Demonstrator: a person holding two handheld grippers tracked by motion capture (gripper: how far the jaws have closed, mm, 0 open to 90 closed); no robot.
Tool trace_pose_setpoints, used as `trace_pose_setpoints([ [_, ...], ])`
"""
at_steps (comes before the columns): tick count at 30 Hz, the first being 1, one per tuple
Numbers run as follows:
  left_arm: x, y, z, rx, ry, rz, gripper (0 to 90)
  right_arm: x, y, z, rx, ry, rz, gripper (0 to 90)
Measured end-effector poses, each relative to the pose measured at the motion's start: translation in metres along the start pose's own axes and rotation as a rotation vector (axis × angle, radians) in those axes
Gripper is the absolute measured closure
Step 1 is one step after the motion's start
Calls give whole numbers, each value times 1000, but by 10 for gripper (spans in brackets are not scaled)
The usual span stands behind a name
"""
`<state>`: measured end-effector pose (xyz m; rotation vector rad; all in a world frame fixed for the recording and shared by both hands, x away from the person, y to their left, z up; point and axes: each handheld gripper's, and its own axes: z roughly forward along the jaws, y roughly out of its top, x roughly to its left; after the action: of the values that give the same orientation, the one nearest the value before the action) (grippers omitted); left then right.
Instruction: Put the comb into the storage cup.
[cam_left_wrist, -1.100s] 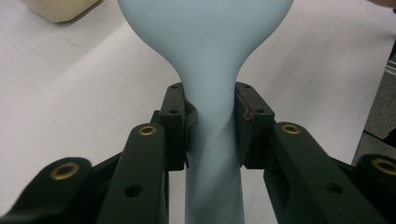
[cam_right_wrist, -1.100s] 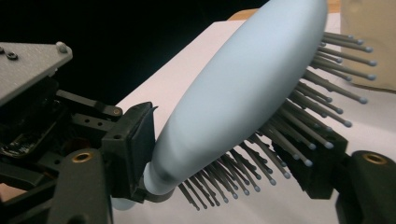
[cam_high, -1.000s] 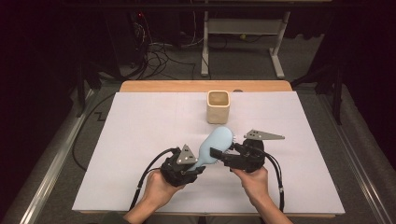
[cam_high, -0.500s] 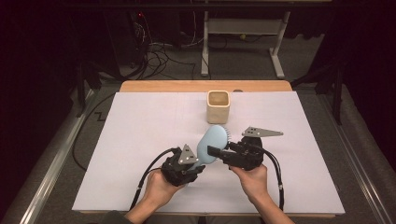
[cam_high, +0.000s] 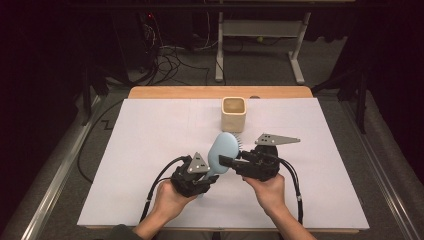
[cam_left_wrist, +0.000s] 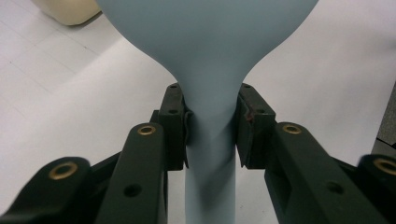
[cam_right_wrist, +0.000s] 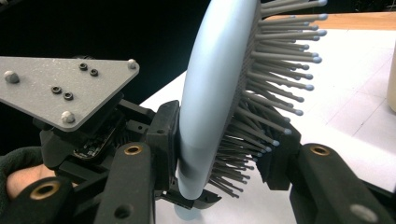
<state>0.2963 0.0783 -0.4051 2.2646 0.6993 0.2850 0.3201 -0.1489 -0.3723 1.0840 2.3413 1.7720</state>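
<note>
A light blue hairbrush (cam_high: 223, 149) is held up over the white table cover (cam_high: 145, 145), head toward the far side. My left gripper (cam_high: 209, 176) is shut on the neck of its handle; the left gripper view shows both pads pressed on the hairbrush (cam_left_wrist: 210, 56) where it narrows, at the left gripper (cam_left_wrist: 210, 126). My right gripper (cam_high: 226, 161) comes in from the right and is shut on the lower head. There one pad lies on the hairbrush (cam_right_wrist: 210, 93) back and the other against the bristle tips, at the right gripper (cam_right_wrist: 219, 154).
A cream square cup (cam_high: 234, 114) stands upright at the table's far middle, just beyond the brush, also at the cup (cam_left_wrist: 65, 11). A wooden table edge (cam_high: 175, 92) runs behind it. Cables and a desk frame lie on the floor beyond.
The brush head has swung a little to the left and stands more upright. The right gripper has moved left onto the head. The left gripper has kept its hold.
</note>
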Motion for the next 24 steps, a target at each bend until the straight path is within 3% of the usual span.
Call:
trace_pose_setpoints([
  [8, 3, 0, -2, -15, -14, -15, 647, 1, 2, -4, -13, -23, -25, 592],
  [24, 11, -3, -8, -57, -38, -72, 482, 0, 5, -14, -18, -37, -46, 593],
])
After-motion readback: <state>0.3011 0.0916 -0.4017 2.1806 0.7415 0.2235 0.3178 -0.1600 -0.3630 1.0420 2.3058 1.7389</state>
